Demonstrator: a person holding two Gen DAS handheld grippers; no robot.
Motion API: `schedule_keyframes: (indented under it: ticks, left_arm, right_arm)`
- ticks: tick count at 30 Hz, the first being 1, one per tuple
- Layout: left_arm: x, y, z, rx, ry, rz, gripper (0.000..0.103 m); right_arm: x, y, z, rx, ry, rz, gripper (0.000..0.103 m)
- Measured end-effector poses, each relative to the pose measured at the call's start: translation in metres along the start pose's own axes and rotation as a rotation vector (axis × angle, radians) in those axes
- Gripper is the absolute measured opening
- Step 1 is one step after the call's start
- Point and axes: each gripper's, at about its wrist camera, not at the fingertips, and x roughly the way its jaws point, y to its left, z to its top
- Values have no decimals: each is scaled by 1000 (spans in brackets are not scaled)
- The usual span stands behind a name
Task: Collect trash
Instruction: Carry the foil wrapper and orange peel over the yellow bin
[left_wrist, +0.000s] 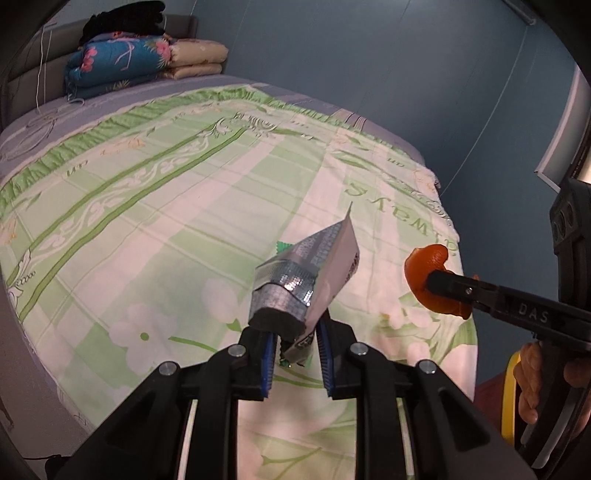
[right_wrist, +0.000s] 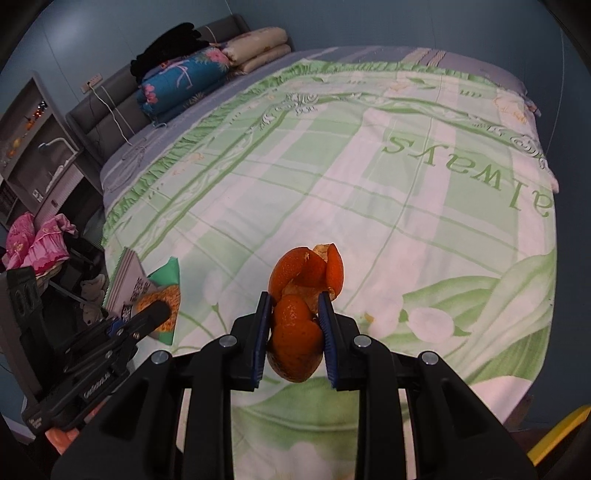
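My left gripper (left_wrist: 295, 339) is shut on an empty snack wrapper (left_wrist: 310, 273), silver inside and green and orange outside, held above the bed. The wrapper (right_wrist: 147, 291) and the left gripper (right_wrist: 155, 314) also show at the lower left of the right wrist view. My right gripper (right_wrist: 295, 306) is shut on an orange peel (right_wrist: 299, 314), held above the near part of the bed. The peel (left_wrist: 428, 280) and the right gripper (left_wrist: 439, 282) show at the right of the left wrist view.
A bed with a green and white floral sheet (right_wrist: 332, 184) fills both views. Folded quilts (right_wrist: 192, 77) and a black bundle (right_wrist: 170, 48) lie at the headboard. A cabinet (right_wrist: 33, 147) and pink cloth (right_wrist: 37, 243) stand left of the bed. A yellow object (right_wrist: 557, 432) shows at lower right.
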Motion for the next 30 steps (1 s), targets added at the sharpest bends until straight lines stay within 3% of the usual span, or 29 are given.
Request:
schedule_keyframes:
  ticks: [14, 30]
  left_arm:
    - [-73, -67, -7, 91, -114, -64, 19]
    - [-137, -166, -23, 278, -220, -191, 19]
  right_arm:
    - [-115, -19, -48, 10, -143, 55, 24]
    - [-228, -70, -101, 110, -333, 12, 24]
